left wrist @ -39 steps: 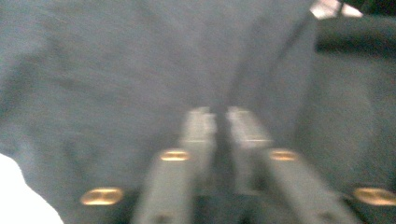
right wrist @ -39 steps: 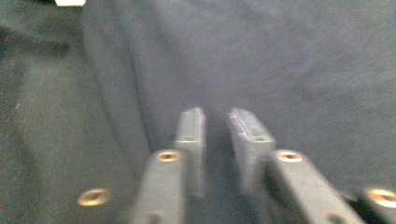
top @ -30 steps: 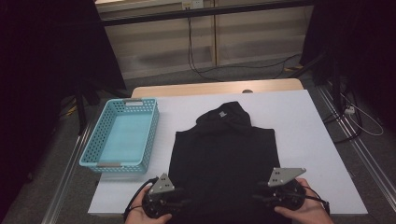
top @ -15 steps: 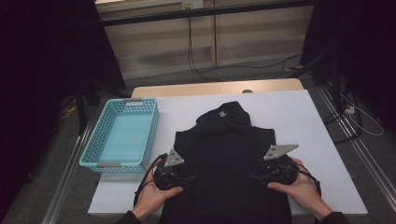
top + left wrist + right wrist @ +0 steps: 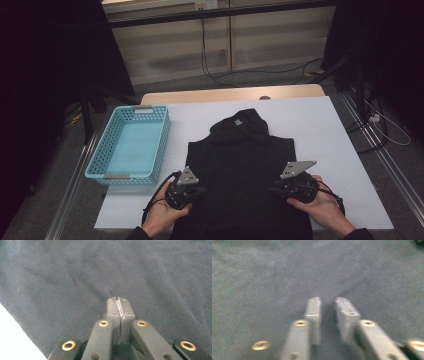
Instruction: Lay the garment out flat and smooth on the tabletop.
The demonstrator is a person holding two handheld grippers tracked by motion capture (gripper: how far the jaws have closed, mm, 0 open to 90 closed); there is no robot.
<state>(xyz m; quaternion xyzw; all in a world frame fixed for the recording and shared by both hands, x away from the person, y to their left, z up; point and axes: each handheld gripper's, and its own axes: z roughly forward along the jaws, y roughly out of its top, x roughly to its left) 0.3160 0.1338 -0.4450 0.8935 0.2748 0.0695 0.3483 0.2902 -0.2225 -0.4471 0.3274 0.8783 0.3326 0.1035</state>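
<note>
1. The left claw [image 5: 118, 300] has just been pressed shut on the black top [image 5: 240, 165], which is laid flat on the tabletop [image 5: 345, 145].
2. The right claw [image 5: 328, 301] has been closing, and a gap is left.
3. That side could be dropped if lifted.

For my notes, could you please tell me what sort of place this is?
Probably a lab or workshop set up for recording, not a home: a white table holding a black garment and blue basket, loose cables on grey floor, metal rails alongside.
</note>
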